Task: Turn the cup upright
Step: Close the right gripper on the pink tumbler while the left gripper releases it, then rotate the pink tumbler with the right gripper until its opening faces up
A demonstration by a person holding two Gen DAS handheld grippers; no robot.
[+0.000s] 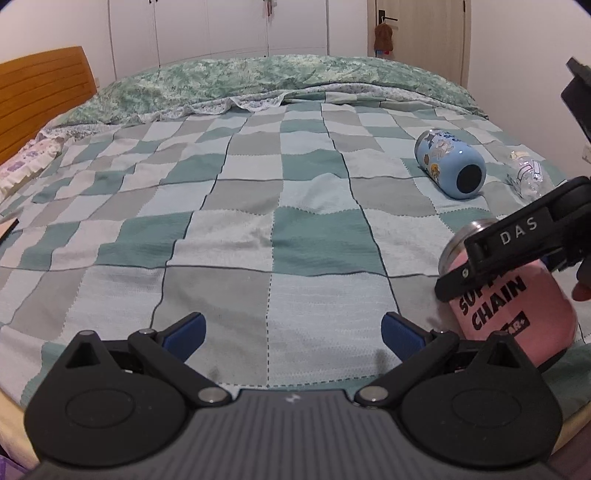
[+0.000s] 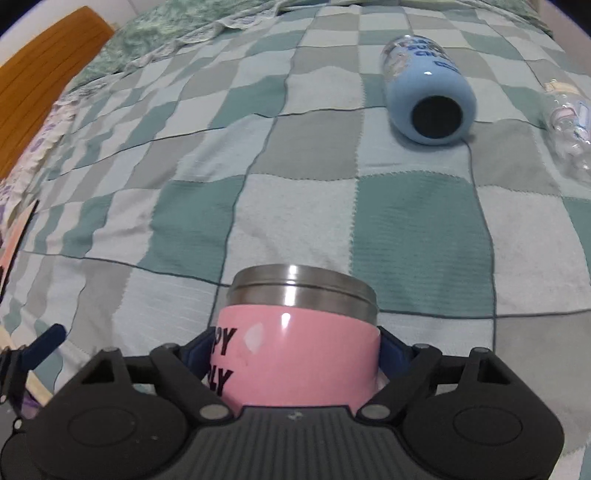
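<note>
A pink cup (image 2: 295,354) with a steel rim and black lettering sits between the blue pads of my right gripper (image 2: 291,350), which is shut on its sides. In the left wrist view the same pink cup (image 1: 517,310) stands rim up at the right on the checked blanket, with the right gripper's black arm (image 1: 509,243) across it. My left gripper (image 1: 293,334) is open and empty, low over the blanket to the left of the cup. A blue cup (image 1: 450,162) lies on its side farther back; it also shows in the right wrist view (image 2: 428,92).
A clear plastic bottle (image 1: 526,177) lies to the right of the blue cup. The bed carries a checked blanket (image 1: 258,221) and a green quilt (image 1: 258,77) at the back. A wooden headboard (image 1: 40,92) is at the left. A door (image 1: 417,26) is at the back right.
</note>
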